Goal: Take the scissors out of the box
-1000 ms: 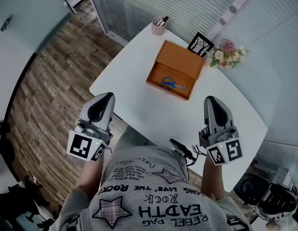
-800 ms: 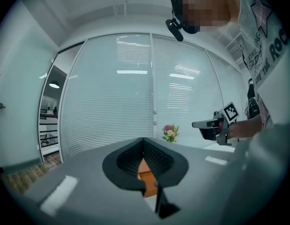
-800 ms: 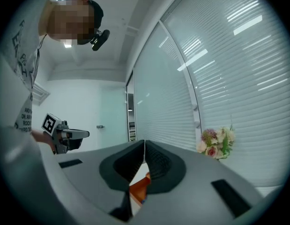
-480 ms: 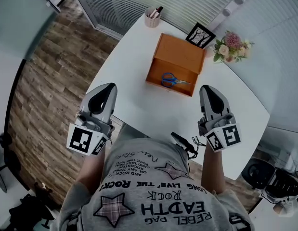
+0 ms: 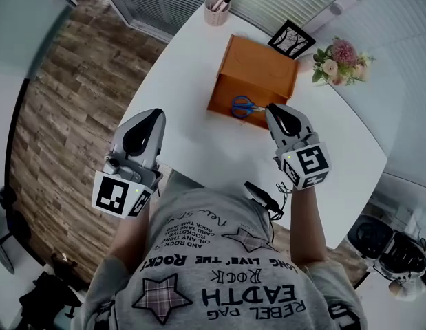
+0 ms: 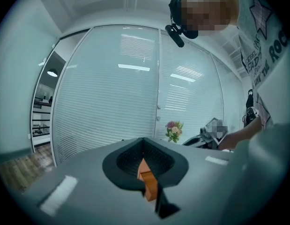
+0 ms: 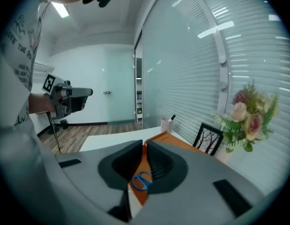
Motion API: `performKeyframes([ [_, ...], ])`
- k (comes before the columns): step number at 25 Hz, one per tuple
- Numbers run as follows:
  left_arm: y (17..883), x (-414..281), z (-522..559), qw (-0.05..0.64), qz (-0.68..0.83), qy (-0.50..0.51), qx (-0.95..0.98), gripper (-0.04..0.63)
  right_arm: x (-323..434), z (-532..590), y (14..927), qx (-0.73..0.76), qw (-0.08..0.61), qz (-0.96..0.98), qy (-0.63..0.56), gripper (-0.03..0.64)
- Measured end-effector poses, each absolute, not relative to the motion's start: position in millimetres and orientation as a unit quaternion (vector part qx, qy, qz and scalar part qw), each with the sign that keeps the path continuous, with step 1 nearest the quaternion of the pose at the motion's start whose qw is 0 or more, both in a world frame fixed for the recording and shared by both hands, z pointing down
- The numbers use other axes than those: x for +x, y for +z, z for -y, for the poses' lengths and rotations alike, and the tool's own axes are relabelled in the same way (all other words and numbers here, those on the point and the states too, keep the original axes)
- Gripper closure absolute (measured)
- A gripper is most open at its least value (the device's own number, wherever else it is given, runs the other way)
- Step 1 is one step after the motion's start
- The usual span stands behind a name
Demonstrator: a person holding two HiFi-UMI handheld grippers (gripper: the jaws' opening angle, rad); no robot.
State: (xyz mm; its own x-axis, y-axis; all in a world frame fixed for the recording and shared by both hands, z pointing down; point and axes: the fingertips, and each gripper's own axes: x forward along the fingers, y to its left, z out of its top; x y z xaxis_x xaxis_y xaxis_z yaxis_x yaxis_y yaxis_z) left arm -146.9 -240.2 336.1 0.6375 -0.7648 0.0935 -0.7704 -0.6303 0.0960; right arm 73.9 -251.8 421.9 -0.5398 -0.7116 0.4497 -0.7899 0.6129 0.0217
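The blue-handled scissors point(image 5: 244, 106) lie inside the open orange box point(image 5: 264, 67) on the white worktop point(image 5: 192, 139). The right gripper point(image 5: 274, 110), jaws together and empty, hovers just beside them. The left gripper point(image 5: 152, 115), likewise closed, hangs at the worktop's corner.

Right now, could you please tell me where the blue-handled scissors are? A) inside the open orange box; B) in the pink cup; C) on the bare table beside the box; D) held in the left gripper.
A: the head view shows the scissors lying inside the open orange box, near its front edge.
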Motion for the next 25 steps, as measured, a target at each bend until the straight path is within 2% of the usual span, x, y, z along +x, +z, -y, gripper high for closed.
performKeyframes([
  [14,351.8,-142.7,255.5,0.080,0.422,0.025,0.903,0.586,39.6,274.4,528.2,0.275,0.396,0.874,0.059,0.597],
  [15,352.7,-142.8,256.5,0.081,0.423,0.025,0.902,0.586,37.9,275.0,535.8,0.260,0.412,0.872,0.052,0.583],
  [17,354.7,-143.2,258.8,0.084,0.424,0.025,0.902,0.586,35.0,276.7,549.7,0.228,0.447,0.864,0.031,0.491],
  [25,363.8,-146.5,258.4,0.095,0.431,0.031,0.897,0.586,25.4,268.0,595.0,0.135,0.526,0.840,0.001,0.491],
])
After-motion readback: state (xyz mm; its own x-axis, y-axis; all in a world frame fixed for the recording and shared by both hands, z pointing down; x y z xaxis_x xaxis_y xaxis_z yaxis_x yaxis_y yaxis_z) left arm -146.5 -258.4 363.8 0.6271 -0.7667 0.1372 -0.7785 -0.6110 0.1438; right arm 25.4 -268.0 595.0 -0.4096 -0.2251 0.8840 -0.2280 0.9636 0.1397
